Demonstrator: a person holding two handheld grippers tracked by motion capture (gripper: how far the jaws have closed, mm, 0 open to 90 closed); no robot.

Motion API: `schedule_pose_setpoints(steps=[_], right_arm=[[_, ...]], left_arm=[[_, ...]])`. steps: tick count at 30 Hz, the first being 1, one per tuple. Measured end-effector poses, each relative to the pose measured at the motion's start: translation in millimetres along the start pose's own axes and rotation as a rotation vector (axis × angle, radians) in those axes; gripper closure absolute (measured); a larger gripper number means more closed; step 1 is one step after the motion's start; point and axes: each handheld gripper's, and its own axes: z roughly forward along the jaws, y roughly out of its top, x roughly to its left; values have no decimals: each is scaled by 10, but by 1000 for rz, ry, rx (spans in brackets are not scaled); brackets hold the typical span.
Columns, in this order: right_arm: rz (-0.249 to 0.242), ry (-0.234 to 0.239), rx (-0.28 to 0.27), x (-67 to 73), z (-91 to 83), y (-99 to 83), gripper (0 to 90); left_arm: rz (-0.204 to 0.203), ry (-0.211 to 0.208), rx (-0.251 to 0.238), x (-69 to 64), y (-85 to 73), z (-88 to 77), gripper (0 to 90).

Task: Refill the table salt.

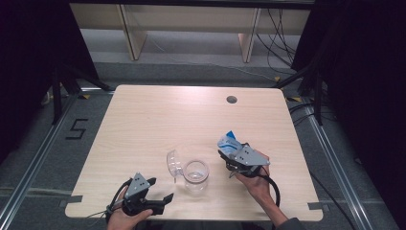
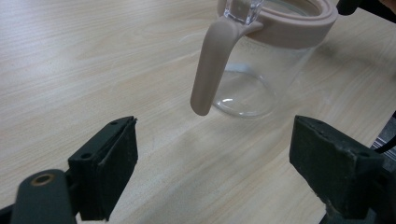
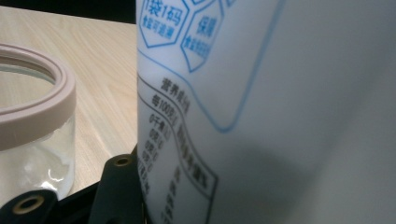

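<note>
Now the right tool (image 1: 233, 154) gripped the white-and-blue pouch (image 1: 228, 142) just right of the open glass jar (image 1: 196, 175) mid-tabletop (image 1: 158, 115), left tool (image 1: 154, 195) gaping empty nearby; tipping over the mouth looked next.

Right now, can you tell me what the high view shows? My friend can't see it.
The right gripper holds a blue-and-white pouch beside an open glass jar on a wooden table. The left gripper rests open near the front edge.
</note>
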Motion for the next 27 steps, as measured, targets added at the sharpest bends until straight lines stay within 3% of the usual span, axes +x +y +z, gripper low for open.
schedule_pose_setpoints(steps=[2, 4, 5, 9, 10, 19, 27], right_arm=[[-28, 3, 8, 5, 13, 8, 487], [-23, 17, 16, 19, 25, 12, 487], [-53, 22, 2, 17, 49, 32, 487], [-68, 25, -10, 18, 80, 61, 488], [-70, 34, -17, 20, 106, 77, 487], [-128, 40, 6, 42, 168, 92, 488], [-131, 41, 2, 67, 176, 100, 488]], left_arm=[[-4, -4, -2, 9, 0, 6, 149], [-6, -2, -4, 5, 1, 10, 150], [3, -3, 1, 4, 3, 6, 150], [-6, -3, 0, 2, 0, 10, 150], [12, -5, 2, 9, 5, 7, 150], [9, -7, 0, 6, 4, 4, 150], [-6, -2, -5, 3, 2, 0, 150]])
